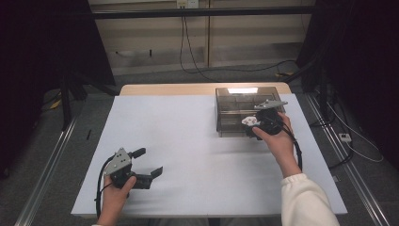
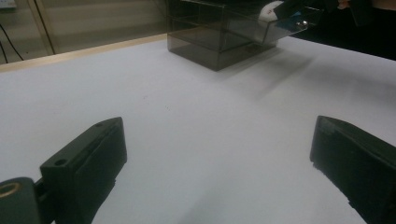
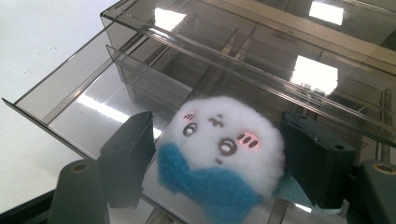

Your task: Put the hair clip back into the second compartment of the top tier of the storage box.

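Right gripper (image 3: 219, 158) pinches white plush toy (image 3: 224, 140) over smoked drawer box (image 1: 235, 106); left gripper (image 1: 149, 165) spread above table (image 1: 188, 155)

Left idle, right reaching forward

My left hand (image 1: 114, 195) rests its black two-jaw gripper (image 1: 149, 165) low near me, jaws spread wide with nothing between. My white-sleeved right arm (image 1: 306, 200) stretches ahead, its black gripper (image 3: 217, 158) clamped, jaws pressing both sides of its load.

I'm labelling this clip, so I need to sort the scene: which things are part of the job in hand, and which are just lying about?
In the job:
- plush toy, clamped in the right gripper
- smoked plastic drawer box, one drawer pulled open under the toy

Lying about:
- left gripper, open, over bare table
- cables on the floor behind
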